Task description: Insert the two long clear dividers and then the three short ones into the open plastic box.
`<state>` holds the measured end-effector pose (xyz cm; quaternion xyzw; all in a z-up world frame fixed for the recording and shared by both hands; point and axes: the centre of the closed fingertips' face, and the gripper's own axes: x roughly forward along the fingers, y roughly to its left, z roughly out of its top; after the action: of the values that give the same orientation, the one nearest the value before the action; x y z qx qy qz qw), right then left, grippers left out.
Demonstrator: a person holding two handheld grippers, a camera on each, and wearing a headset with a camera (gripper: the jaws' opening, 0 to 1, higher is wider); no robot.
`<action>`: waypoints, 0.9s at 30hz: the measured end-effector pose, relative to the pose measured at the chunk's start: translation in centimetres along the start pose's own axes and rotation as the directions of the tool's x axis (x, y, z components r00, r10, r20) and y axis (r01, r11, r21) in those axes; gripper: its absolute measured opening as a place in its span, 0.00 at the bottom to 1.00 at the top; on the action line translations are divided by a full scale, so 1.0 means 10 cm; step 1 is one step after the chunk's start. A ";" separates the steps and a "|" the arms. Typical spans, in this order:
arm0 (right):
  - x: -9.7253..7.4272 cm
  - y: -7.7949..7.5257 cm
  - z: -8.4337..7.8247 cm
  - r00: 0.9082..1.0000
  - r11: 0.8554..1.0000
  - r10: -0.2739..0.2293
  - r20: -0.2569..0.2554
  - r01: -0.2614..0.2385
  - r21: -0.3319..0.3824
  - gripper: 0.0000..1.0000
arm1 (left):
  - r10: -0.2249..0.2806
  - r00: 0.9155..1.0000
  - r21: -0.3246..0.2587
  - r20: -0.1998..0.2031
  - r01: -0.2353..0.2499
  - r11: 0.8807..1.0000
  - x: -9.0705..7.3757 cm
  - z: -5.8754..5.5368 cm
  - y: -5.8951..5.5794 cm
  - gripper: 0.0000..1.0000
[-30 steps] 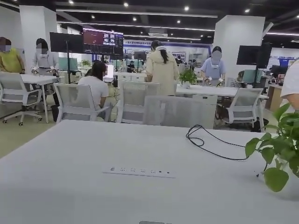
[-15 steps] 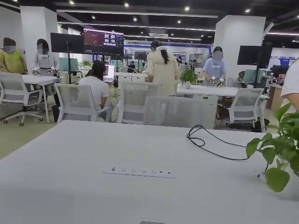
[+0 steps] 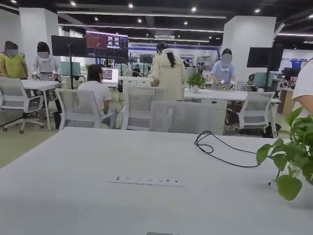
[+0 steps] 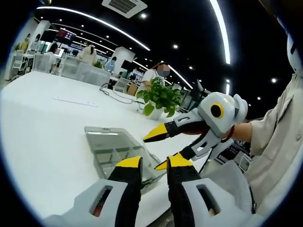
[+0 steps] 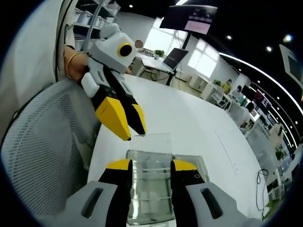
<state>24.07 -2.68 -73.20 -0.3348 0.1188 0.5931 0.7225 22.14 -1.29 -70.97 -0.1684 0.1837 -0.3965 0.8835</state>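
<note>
We see a socket strip [image 3: 146, 180] set in the white worktop [image 3: 73, 186]. Right of it loops a black cable [image 3: 196, 141], farther right a potted plant [image 3: 292, 152], and beyond it grey mesh chairs [image 3: 182, 117].

One clear box [image 4: 113, 152], two grippers, left tongs [image 4: 154, 162] and right tongs [image 5: 149, 164], one potted plant [image 3: 292, 155], one black cable [image 3: 222, 152], one socket strip [image 3: 145, 180].

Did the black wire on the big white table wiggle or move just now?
No. The black looped cable lies just where it did, up and right of the white socket strip in the white table.
</note>
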 end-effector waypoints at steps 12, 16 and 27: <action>-0.01 0.01 0.14 0.999 0.999 -0.022 0.030 0.023 -0.024 0.32 | 0.026 1.000 -0.060 0.002 -0.026 0.998 -0.01 -0.01 0.03 0.00; -0.01 0.00 0.14 0.999 0.999 -0.034 0.026 0.035 -0.029 0.32 | 0.042 0.999 -0.095 0.007 -0.041 0.995 -0.01 -0.01 0.05 0.00; -0.01 -0.02 0.14 0.998 0.997 -0.062 -0.002 0.061 -0.053 0.33 | 0.064 0.998 -0.278 0.003 -0.061 0.959 -0.01 -0.01 0.10 0.00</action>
<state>23.91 -1.85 -72.00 -0.3583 0.0941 0.5729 0.7311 22.64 -0.66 -71.51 -0.2873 0.2373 -0.3377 0.8644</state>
